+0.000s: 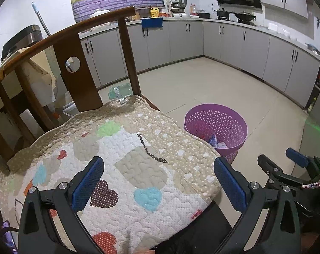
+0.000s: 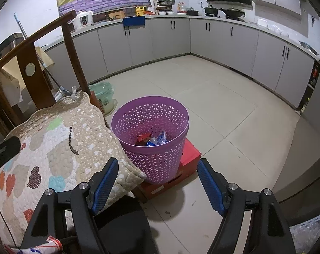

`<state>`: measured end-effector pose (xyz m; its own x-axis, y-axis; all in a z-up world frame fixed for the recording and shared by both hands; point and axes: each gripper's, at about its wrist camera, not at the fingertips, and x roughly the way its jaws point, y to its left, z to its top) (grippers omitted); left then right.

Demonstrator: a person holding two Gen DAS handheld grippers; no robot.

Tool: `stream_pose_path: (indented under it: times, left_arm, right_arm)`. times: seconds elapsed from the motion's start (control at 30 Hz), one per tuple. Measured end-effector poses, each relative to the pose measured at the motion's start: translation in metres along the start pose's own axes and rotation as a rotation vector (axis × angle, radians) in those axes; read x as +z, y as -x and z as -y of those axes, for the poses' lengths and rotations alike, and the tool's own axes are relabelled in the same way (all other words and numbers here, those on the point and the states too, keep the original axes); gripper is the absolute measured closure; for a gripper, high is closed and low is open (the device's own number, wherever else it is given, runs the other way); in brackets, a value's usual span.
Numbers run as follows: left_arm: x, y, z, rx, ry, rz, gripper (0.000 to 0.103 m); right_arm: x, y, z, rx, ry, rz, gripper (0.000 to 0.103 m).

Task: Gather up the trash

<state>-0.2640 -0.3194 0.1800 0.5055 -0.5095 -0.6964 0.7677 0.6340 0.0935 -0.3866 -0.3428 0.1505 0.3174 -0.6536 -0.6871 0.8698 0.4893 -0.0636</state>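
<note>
While both pairs of jaws stand wide apart with nothing between the pads, the move turns on what lies ahead of each. Your right gripper (image 2: 158, 162) looks straight at the purple basket (image 2: 138, 114), which stands upright on a red box (image 2: 190, 152) on the floor, just right of the chair (image 1: 75, 74). Its mouth sits centred between your fingers and a little farther off. The trash already collected, a few red and blue wrappers (image 2: 153, 138), lies at the bottom of it. So the right hand is plainly the nearer one to the basket.

Your left gripper (image 1: 159, 160) hangs over the quilted cushion (image 1: 126, 190), and from there the basket is off to the right, past the cushion's edge. Ahead of the left jaws, near the cushion's middle, lies a dark dotted strip (image 1: 148, 149). Its long axis runs from far-left to near-right, so your fingers would close across it. You cannot tell from here whether it is loose litter or stitched into the pattern. A red-and-white scrap (image 2: 53, 242) shows at the near-left edge under the right gripper; what holds it is unclear.
</note>
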Motion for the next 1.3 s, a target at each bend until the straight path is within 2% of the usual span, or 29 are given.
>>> stream_pose_path:
  times: [0.23,0.67,1.3]
  left_arm:
    - [-0.001,-0.003,0.006,0.005,-0.034,-0.012,0.000]
    - [0.000,-0.008,0.010,0.003,-0.044,-0.031,0.000]
    - [-0.003,-0.014,0.022,-0.038,-0.078,-0.066,0.000]
  right_arm:
    - [0.000,0.005,-0.003,-0.018,0.017,0.032,0.021]
    - [0.002,0.005,-0.003,-0.017,0.014,0.040,0.021]
    - [0.001,0.005,0.006,-0.037,-0.016,0.051,0.020]
